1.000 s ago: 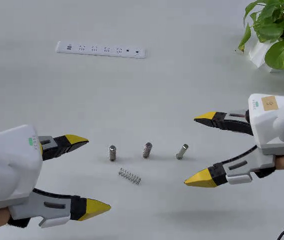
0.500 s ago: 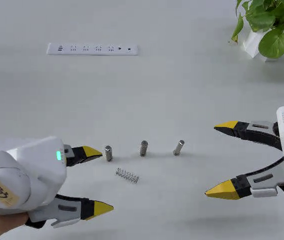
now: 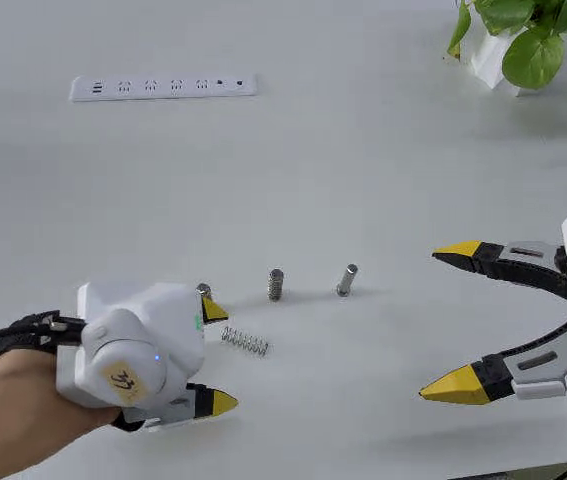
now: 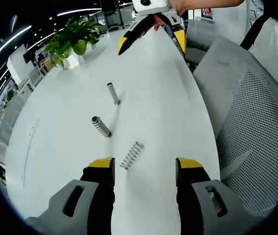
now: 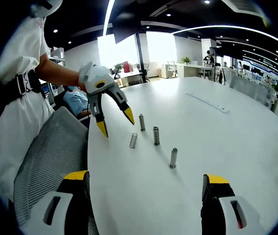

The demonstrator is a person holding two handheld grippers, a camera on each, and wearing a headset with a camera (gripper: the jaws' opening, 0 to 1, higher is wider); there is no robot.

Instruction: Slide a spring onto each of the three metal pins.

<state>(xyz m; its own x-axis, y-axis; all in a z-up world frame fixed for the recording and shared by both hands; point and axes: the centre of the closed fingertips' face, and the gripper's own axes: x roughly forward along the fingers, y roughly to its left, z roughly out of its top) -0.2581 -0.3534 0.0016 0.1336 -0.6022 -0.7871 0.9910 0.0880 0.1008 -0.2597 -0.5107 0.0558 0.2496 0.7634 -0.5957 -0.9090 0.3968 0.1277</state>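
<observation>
Head view: left tongs (image 3: 225, 355) and right tongs (image 3: 433, 322) both gape open, a loose coiled spring (image 3: 245, 342) flat on the table (image 3: 363, 150) by the left tips. Left gripper view: it lies just ahead between the jaws. Right gripper view: nearest pin (image 5: 173, 157) bare, farthest pin (image 5: 141, 122) perhaps sprung.

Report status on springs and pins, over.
Both open, empty: left gripper at the loose spring, right gripper hovering aside. Middle pin sprung, right pin bare. Nothing blocking the spring.
</observation>
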